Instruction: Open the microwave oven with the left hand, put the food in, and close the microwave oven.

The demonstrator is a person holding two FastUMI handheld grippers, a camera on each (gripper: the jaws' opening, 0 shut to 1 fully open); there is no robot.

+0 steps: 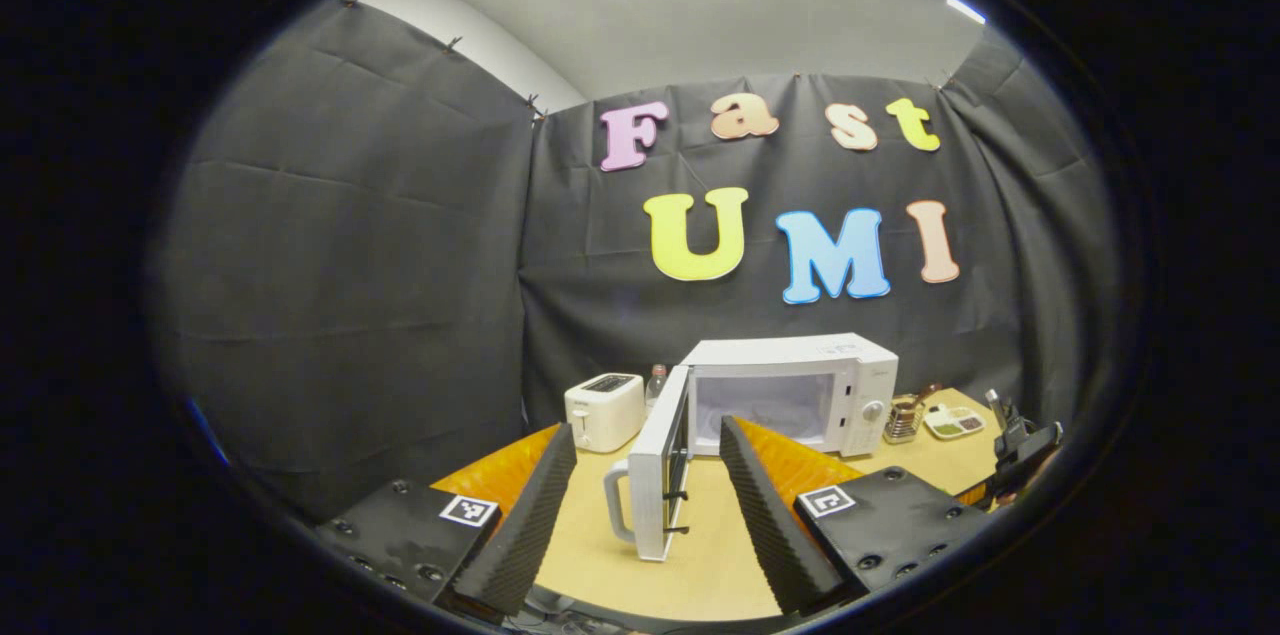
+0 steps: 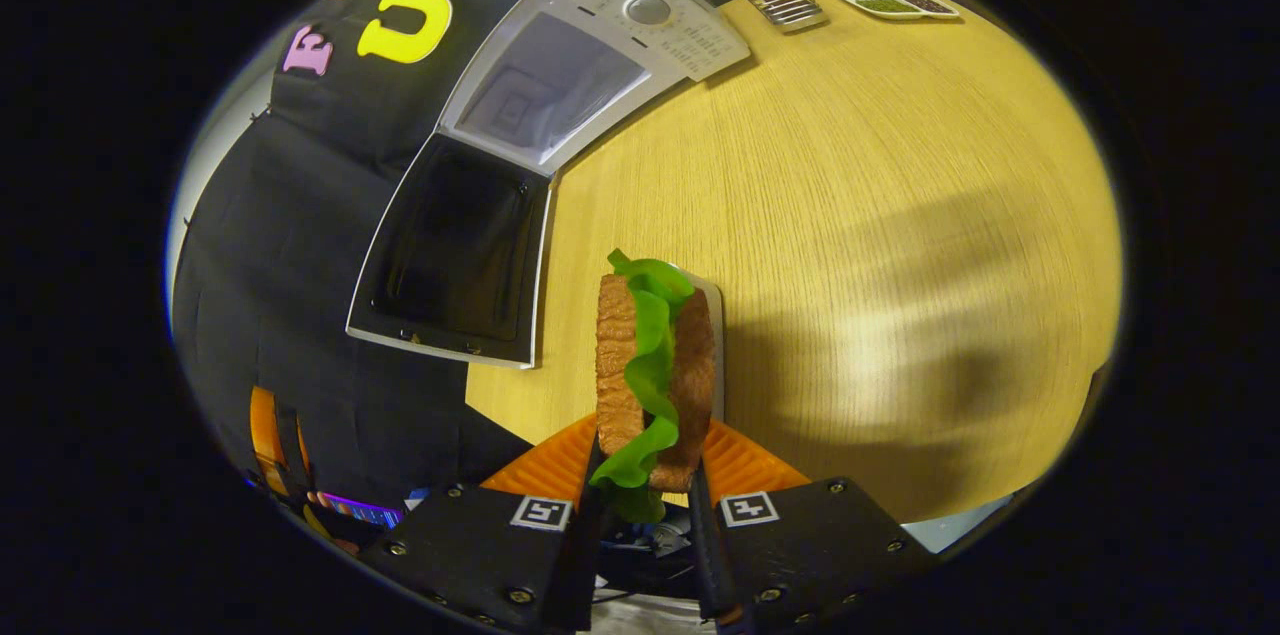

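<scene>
Two fingers of the left gripper (image 1: 648,505) stood spread wide with nothing between them, and the open white door (image 1: 655,475) of the microwave oven showed in the gap. In the left gripper view the white box-shaped microwave oven (image 1: 800,390) sat on the pale wooden tabletop (image 1: 700,555) at about 12 o'clock from the fingers, its door swung out toward the camera with the curved white handle (image 1: 615,505) at the door's 9 o'clock edge. The lit cavity (image 1: 765,407) lay bare. A white two-slot toaster (image 1: 603,410) stood at the oven's 9 o'clock, with a small clear bottle (image 1: 656,383) just beside it, between toaster and oven. At the oven's 3 o'clock stood a wire rack (image 1: 903,418) and a white divided dish (image 1: 955,422) of condiments. At the 4 o'clock rim of that view, part of the other gripper could be seen.

The right gripper (image 2: 645,475) was clamped on the sandwich (image 2: 650,365), brown bread slices with a frill of green lettuce, both fingers pressing its sides. The sandwich stood on edge above the tabletop, and a thin white plate edge (image 2: 714,335) showed at its 3 o'clock side. In the right gripper view the oven lay at about 11 o'clock from the sandwich, well apart, with the dark inner face of the door nearer.
</scene>
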